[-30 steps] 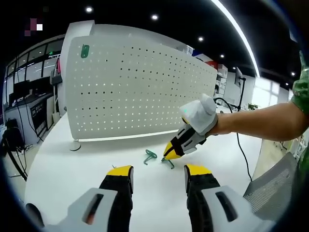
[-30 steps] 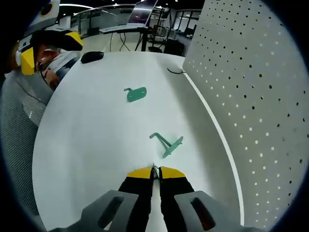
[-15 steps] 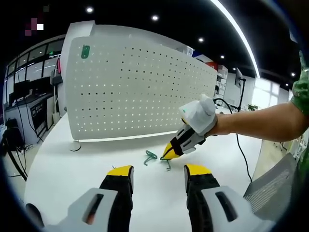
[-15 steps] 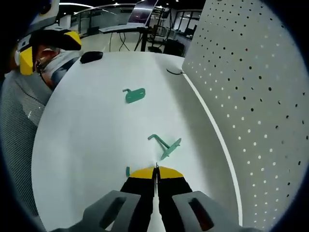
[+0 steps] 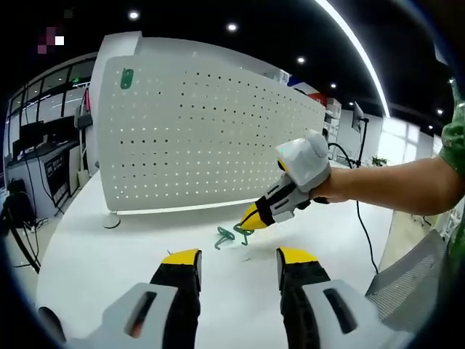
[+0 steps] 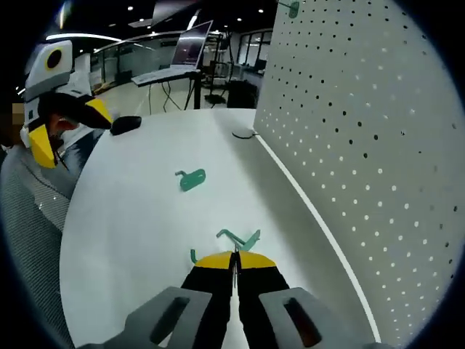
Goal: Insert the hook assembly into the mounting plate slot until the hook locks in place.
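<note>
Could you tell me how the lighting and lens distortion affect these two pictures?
Left gripper view: ceiling strip light glares, the pegboard bows from fisheye, holes glow backlit. Right gripper view: the table is evenly lit with soft shadows, and the hook stays sharp.

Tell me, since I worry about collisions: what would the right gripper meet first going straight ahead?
Probably the white tabletop, near the flat green hook plate. The right gripper is shut on a green hook piece. Depth is unclear.
</note>
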{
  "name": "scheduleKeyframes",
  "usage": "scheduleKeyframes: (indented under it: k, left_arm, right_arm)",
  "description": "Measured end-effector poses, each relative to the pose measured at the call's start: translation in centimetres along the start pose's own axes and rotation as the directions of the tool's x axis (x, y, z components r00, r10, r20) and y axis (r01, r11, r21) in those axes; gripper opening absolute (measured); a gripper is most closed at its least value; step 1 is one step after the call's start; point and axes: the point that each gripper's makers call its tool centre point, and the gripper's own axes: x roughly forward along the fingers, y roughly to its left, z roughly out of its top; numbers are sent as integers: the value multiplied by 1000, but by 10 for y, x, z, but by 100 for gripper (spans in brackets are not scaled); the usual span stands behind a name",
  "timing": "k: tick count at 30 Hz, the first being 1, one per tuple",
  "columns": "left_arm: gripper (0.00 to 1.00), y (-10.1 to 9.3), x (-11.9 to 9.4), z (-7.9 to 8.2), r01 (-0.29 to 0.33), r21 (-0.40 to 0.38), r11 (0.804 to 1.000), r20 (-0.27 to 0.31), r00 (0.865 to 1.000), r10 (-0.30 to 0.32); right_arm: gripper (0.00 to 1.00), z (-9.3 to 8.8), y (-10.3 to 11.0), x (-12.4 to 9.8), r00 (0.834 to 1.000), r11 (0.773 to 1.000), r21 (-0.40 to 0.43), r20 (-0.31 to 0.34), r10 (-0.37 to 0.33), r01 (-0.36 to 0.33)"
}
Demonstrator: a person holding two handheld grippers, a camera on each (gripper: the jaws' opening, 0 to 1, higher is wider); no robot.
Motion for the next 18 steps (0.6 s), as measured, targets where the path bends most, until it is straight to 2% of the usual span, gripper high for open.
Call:
scheduleKeyframes:
  k: [5, 8, 13, 18]
  left_arm:
    - [43, -1, 0, 1, 4, 2, 1000, 3, 1000, -4]
    - [43, -2, 0, 1, 7, 6, 1000, 4, 1000, -7]
    - [42, -2, -1, 3, 6, 6, 1000, 10, 1000, -6]
    - [42, -3, -2, 4, 5, 7, 1000, 14, 1000, -5]
  right_arm:
    - [0, 17, -6, -12, 996, 997, 78, 84, -29, 22]
    - [0, 32, -8, -22, 986, 991, 136, 164, -35, 12]
    - [0, 51, -11, -40, 966, 981, 196, 255, -47, -4]
    - [0, 63, -9, -55, 948, 979, 202, 314, -55, -11]
